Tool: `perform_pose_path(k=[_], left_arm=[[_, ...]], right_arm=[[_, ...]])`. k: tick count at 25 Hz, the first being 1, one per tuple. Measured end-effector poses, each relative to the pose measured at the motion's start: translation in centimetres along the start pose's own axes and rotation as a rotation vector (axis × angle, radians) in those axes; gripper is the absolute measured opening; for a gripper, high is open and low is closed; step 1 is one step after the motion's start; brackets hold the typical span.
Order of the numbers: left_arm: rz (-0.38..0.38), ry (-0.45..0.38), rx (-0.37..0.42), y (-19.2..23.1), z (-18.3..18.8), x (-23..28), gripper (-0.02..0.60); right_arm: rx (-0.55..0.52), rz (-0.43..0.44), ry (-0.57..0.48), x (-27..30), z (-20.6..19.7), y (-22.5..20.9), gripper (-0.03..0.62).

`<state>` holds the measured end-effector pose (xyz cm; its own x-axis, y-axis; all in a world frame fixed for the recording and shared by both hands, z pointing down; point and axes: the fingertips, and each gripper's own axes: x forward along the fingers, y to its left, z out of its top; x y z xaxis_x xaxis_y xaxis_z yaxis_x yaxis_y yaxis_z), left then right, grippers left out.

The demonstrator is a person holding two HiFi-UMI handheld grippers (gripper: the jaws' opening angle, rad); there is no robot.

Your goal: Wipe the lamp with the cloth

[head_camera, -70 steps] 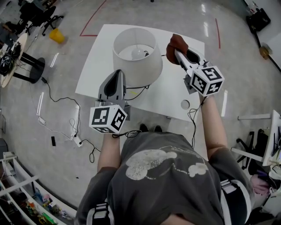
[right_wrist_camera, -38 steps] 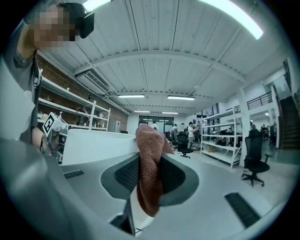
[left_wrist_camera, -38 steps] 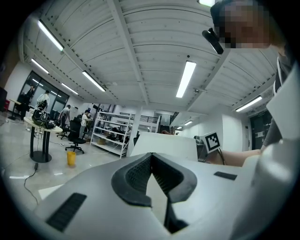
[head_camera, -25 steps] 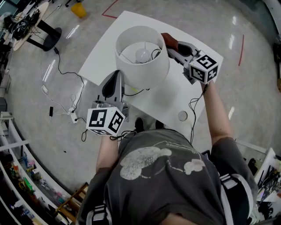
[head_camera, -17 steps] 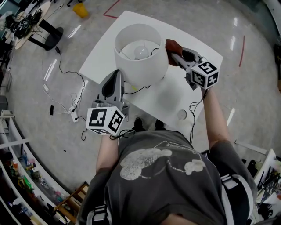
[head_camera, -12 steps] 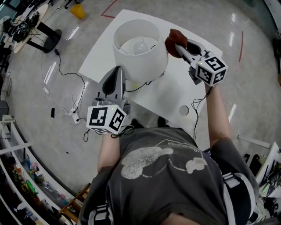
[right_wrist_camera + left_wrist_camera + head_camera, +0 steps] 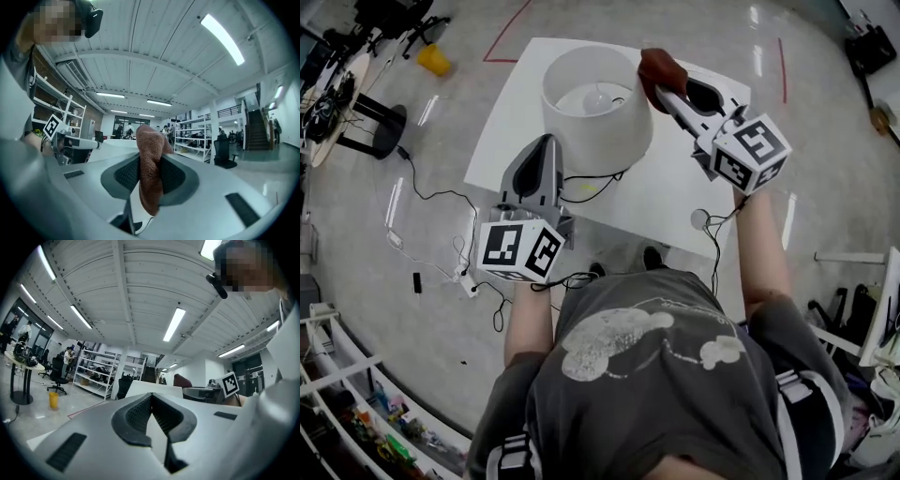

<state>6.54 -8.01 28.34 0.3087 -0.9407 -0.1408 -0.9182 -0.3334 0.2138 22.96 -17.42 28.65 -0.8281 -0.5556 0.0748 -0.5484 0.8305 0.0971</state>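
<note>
A table lamp with a wide white drum-shaped fabric shade stands upright on a white rectangular table, towards its far side, and from above a round bulb shows inside the open top of the shade. The right gripper reaches in from the right and is clenched on a rust-brown terry cloth. In the right gripper view the cloth is pinched between the two ribbed dark pads, bunching up above them and hanging down below. In the head view the cloth sits at the far right part of the shade's upper rim, but whether it touches the shade cannot be told. The left gripper is held at the near left side of the shade, just beside its wall, pointing away from the person. In the left gripper view its jaws are closed tip to tip, with nothing between them. A thin black cable runs out from under the shade across the tabletop. The right gripper's black-and-white marker cube hangs over the right part of the table, and the left gripper's marker cube is off the near edge. A small yellow bin stands on the grey floor well to the left
</note>
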Motion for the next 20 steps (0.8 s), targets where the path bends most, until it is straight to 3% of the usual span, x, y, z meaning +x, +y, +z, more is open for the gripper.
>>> perform_pose_path(k=[6,20], left_arm=[[-0.078,0.038,-0.030,0.5,-1.1,0.3,0.008],[-0.221,0.156,-0.104,1.2,-5.3,-0.9,0.008]], right_arm=[[0.044,-0.083,0.065,-0.2,-3.6,1.7,0.097],[0.282,-0.297,0.213,-2.9,-14.6,5.0,0.096]])
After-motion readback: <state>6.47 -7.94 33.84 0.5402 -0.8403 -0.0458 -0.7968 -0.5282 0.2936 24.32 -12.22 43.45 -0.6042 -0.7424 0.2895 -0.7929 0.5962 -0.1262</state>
